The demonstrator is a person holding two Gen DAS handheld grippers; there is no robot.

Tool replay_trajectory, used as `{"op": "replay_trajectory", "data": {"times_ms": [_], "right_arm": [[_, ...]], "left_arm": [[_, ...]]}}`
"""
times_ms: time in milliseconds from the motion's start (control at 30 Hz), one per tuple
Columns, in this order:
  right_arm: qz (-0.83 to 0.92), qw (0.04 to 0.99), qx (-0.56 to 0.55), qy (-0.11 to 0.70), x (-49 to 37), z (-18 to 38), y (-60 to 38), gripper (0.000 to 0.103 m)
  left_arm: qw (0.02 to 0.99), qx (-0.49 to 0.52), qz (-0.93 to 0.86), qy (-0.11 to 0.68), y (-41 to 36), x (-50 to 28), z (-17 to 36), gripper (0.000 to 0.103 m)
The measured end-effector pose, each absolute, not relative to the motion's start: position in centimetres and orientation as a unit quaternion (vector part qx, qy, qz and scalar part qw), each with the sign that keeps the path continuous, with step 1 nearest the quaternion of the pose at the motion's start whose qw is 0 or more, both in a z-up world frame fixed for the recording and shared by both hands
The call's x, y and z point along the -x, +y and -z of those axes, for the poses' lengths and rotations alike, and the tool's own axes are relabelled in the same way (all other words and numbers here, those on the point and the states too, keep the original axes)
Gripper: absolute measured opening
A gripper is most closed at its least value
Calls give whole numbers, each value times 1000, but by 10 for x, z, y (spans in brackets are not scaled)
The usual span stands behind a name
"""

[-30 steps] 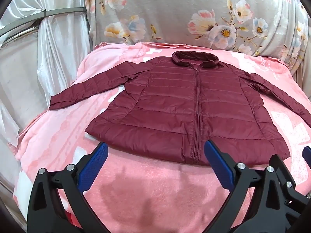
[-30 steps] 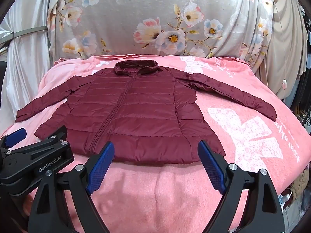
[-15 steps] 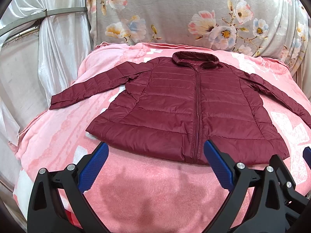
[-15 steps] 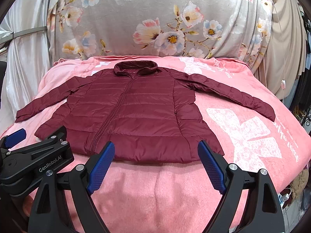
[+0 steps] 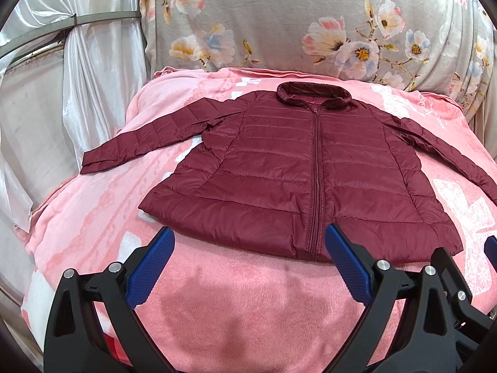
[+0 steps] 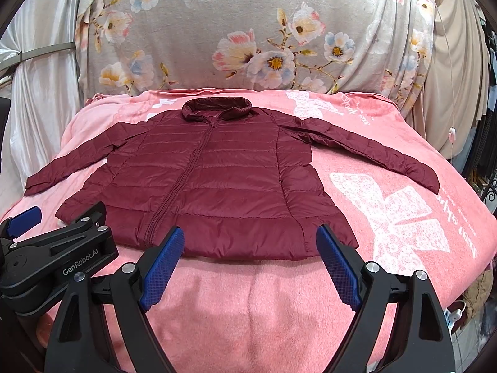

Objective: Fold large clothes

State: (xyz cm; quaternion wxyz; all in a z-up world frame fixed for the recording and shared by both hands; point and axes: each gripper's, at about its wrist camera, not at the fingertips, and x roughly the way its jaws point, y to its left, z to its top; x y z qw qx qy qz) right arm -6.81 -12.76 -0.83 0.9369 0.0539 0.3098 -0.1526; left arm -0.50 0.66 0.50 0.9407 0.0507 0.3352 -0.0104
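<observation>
Puffer jacket (image 5: 289, 174) (image 6: 211, 186), maroon, quilted in horizontal bands, zipped shut, stand collar at the far end. It lay face up and flat on a pink fleece blanket (image 5: 248, 298) (image 6: 257, 304) printed with white bows, both sleeves stretched out to the sides, hem toward the cameras.

Left gripper (image 5: 248, 267): black frame, blue ribbed pads, fingers spread wide, nothing between them. It hovered over bare blanket just short of the hem; in its own view the pad tips overlapped the hem edge on either side of the zip's lower end, though contact could not be confirmed.

Right gripper (image 6: 250, 269): same build, fingers likewise spread wide and empty, set just short of the hem under the jacket's right half. In its view the left gripper's body showed at lower left, near the hem corner.

Backdrop: grey floral fabric (image 5: 310, 21) (image 6: 248, 31) draped behind the blanket; white satin curtain (image 5: 93, 71) at the left, gathered by a band.

No containers were in view.
</observation>
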Motion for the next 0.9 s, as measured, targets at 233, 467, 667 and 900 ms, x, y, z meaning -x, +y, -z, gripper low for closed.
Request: {"op": "replay_trajectory", "data": {"times_ms": [233, 467, 667, 900], "right_arm": [[152, 937, -54, 310, 68, 8, -127, 85], [151, 937, -54, 309, 68, 9, -126, 85], [151, 937, -54, 309, 68, 8, -126, 85], [148, 938, -53, 309, 70, 7, -125, 85]], "left_arm": [[941, -51, 10, 335, 7, 5, -5, 94], [941, -51, 9, 335, 7, 5, -5, 94], [941, -52, 10, 334, 7, 5, -5, 94], [941, -52, 10, 335, 6, 5, -4, 94]]}}
